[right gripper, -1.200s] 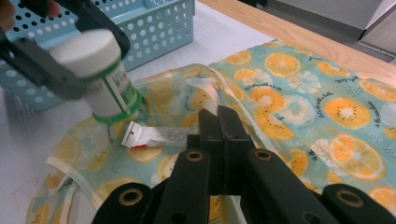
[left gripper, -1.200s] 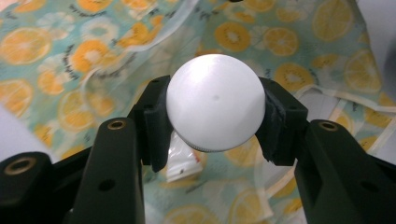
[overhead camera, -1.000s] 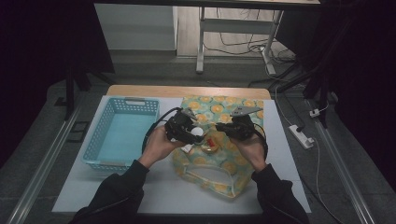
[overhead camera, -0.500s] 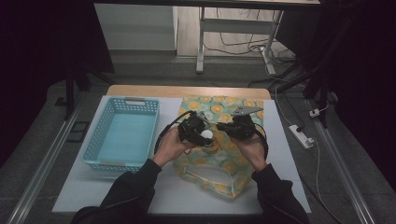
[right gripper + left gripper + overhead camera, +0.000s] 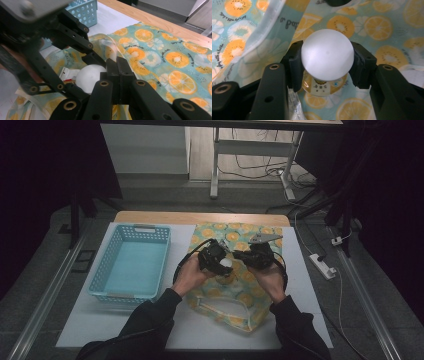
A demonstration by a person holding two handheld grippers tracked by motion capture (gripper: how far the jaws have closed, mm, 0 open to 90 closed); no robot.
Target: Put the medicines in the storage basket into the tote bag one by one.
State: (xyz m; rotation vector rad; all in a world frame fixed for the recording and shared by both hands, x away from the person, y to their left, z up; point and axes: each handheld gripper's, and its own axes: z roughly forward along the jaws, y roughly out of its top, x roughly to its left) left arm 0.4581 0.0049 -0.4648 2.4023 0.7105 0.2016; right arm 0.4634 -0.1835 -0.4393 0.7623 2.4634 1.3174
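The left gripper pinches a smooth white ball that looks light and slippery, best held across its middle, while the right gripper, pressed together, nips the soft fruit-print bag.

The fruit-print bag carries small cursive lettering between its orange and kiwi slices. In the left gripper view one scrap near the pale hem, upside down, seems to read "pod"; the rest is cut off. In the right gripper view the same tiny script runs beside the slices on the cloth, too small to read. A round label beneath the white ball bears unreadable dark print.
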